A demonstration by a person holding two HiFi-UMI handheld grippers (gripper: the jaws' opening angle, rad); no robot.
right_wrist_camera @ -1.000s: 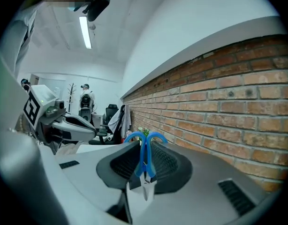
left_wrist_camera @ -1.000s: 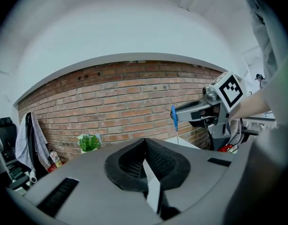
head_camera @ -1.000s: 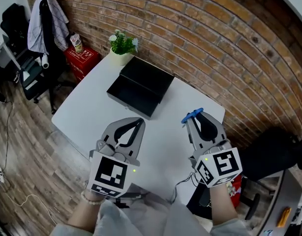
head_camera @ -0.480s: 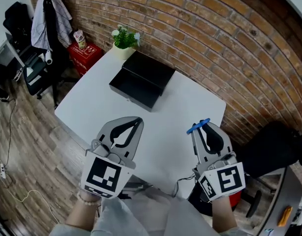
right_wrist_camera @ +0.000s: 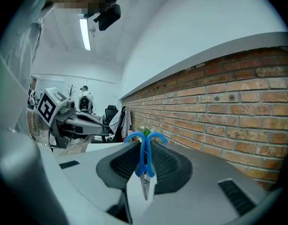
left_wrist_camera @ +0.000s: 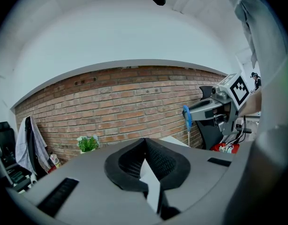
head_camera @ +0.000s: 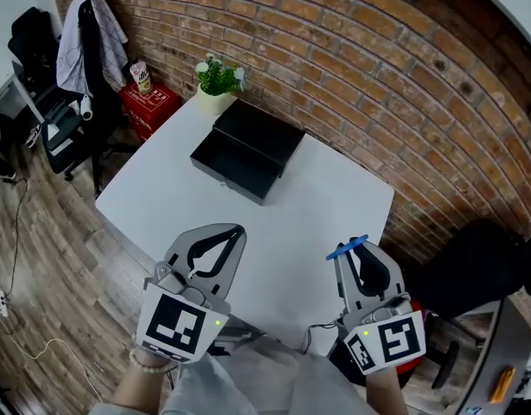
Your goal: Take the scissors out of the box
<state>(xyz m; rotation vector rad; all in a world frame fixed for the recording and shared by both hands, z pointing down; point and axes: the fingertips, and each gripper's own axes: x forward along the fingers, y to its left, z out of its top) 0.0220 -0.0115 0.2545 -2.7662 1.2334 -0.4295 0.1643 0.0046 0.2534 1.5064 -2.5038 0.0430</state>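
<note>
**Scissors clear of the box: keep the pinch steady**

We have the scissors (right_wrist_camera: 144, 161) clamped by their blue handles in our right gripper (head_camera: 355, 251), blades pointing back between the jaws, well apart from the open black box (head_camera: 235, 173). Our left gripper (head_camera: 233, 230) is closed on nothing. The hold looks narrow, so we should keep it firm and lower gently onto the bare table (head_camera: 326, 197).

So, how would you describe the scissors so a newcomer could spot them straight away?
Start at the white table against the brick wall and go to its near right edge, where the right gripper hangs. The scissors are clamped between its jaws, their bright blue handles sticking past the tips; the left gripper holds nothing.
</note>
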